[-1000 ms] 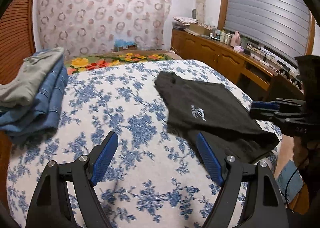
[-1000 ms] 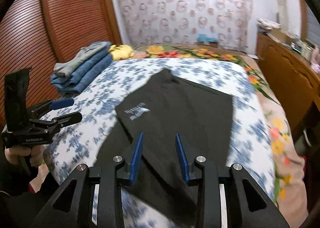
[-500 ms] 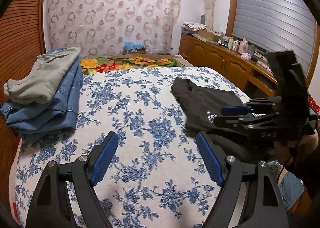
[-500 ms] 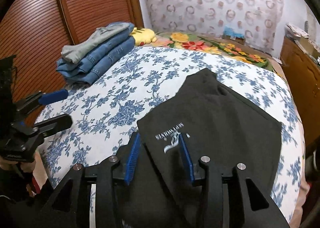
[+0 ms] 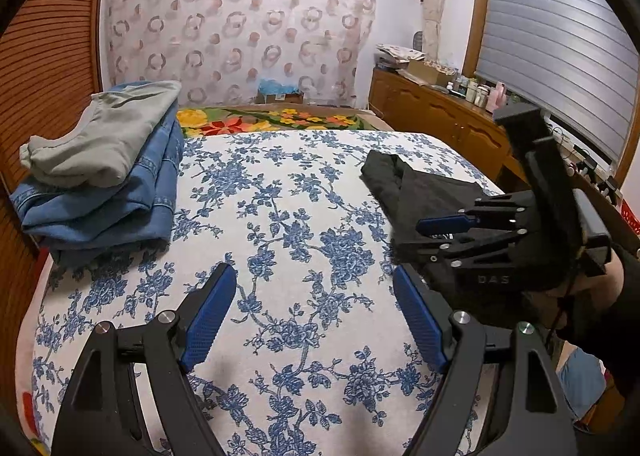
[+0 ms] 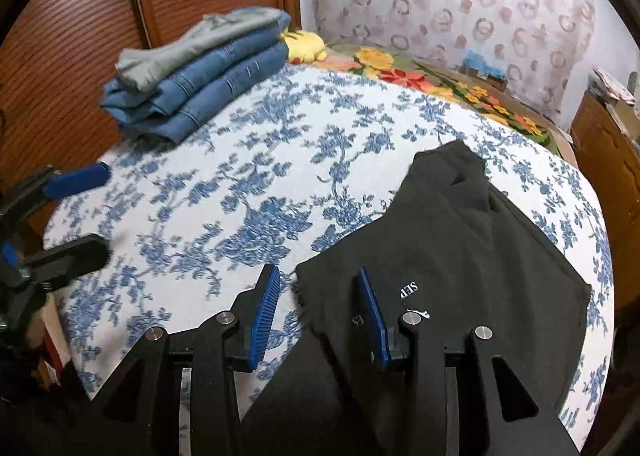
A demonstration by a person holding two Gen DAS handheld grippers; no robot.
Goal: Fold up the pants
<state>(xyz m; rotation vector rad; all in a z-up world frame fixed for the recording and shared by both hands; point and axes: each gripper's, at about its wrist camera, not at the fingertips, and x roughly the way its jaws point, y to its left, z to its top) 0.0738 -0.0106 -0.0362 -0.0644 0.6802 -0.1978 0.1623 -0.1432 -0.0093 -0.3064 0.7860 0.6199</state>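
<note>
We see black pants (image 6: 460, 256) lying flat near the right edge of the bed (image 5: 288, 216). Our right gripper (image 6: 318, 312) is open, its blue pads on both sides of the pants' near corner. Our left gripper (image 5: 316, 316) is open above the flowered sheet. Folded jeans (image 5: 100, 200) sit by the left edge.
</note>
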